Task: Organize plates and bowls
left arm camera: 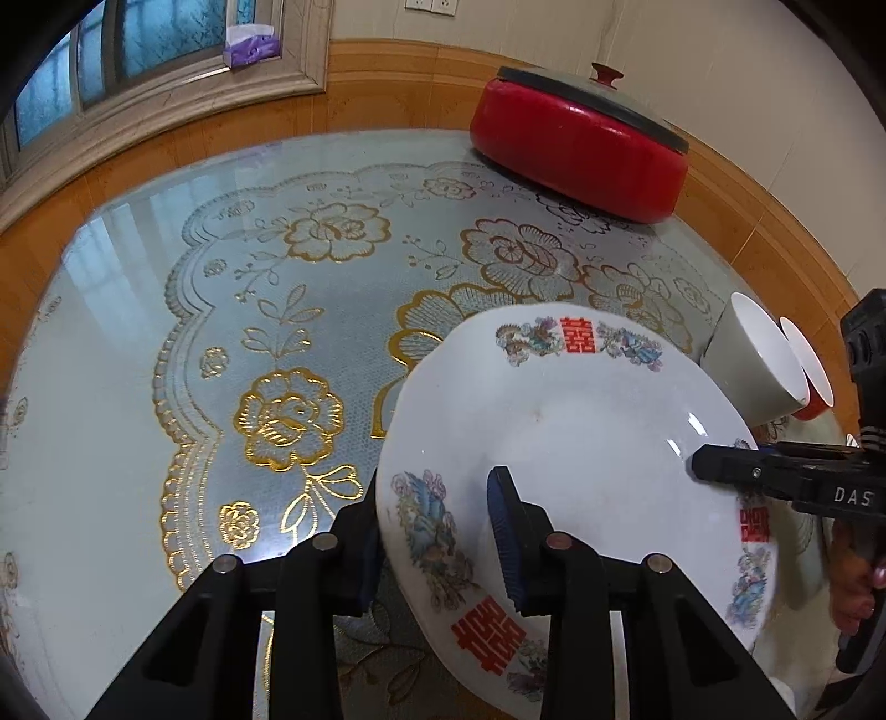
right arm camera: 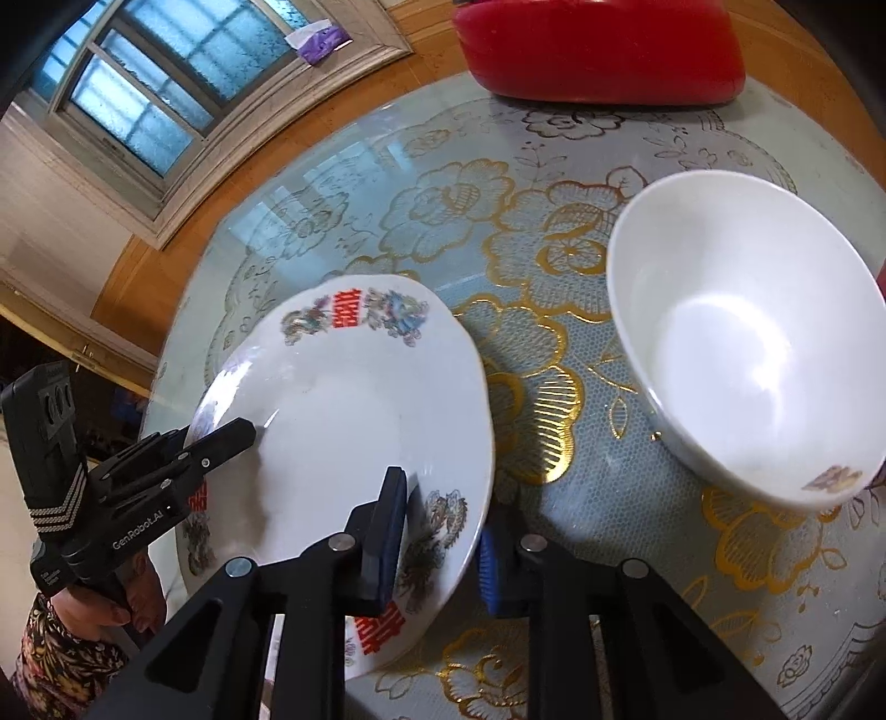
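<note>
A white plate (left arm camera: 581,421) with red characters and bird prints is held tilted above the table between both grippers. My left gripper (left arm camera: 437,498) is shut on its near rim, one blue pad on top and the other finger hidden beneath. My right gripper (left arm camera: 703,459) clamps the opposite rim. In the right wrist view the plate (right arm camera: 343,410) sits with its edge between my right gripper (right arm camera: 443,509) pads, and my left gripper (right arm camera: 243,429) bites the far rim. A white bowl (right arm camera: 742,354) stands upright to the right of the plate.
A red pot with a grey lid (left arm camera: 581,144) stands at the table's far side. The white bowl (left arm camera: 758,354) has a red-sided bowl (left arm camera: 814,382) behind it. The glass-topped table (left arm camera: 166,343) carries a gold-flowered lace cloth. A purple tissue box (left arm camera: 252,47) sits on the windowsill.
</note>
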A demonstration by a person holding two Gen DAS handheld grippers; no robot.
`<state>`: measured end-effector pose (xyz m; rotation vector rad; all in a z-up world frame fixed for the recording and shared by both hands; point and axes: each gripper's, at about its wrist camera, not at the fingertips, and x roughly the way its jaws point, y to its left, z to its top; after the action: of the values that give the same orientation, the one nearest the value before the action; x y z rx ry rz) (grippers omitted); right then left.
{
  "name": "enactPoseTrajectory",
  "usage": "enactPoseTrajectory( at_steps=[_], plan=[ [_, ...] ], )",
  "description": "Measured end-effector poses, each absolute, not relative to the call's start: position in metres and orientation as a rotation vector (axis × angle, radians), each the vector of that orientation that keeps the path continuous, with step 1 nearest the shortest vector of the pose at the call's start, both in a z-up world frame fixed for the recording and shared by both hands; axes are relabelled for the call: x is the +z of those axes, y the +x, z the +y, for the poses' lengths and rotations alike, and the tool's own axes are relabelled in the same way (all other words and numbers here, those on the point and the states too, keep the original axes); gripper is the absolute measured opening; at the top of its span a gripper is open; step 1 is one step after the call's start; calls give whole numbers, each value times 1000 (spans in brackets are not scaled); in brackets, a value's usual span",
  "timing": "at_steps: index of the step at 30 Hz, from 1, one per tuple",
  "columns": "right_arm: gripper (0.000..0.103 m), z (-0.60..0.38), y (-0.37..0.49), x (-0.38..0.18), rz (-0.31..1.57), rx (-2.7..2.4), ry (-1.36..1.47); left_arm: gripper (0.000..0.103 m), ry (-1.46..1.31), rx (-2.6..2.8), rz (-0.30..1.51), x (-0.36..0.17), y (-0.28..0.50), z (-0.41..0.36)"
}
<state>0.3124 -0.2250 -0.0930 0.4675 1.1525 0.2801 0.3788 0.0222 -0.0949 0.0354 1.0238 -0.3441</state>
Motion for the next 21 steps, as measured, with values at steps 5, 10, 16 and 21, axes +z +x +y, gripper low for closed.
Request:
enactPoseTrajectory(
  at_steps=[5,10,16,21],
  plan=[
    [21,-220,311,-79,1119,303,446,34,37,-352,1011,-87,370,22],
    [21,-217,307,-80,1128,304,433,33,25,-363,1022,-89,364,21],
    [20,-216,301,-88,1131,321,450,34,-7,-358,1060,-97,371,26],
    [19,-216,297,-95,1135,329,466,33,-12,-364,1066,-96,383,25]
  ],
)
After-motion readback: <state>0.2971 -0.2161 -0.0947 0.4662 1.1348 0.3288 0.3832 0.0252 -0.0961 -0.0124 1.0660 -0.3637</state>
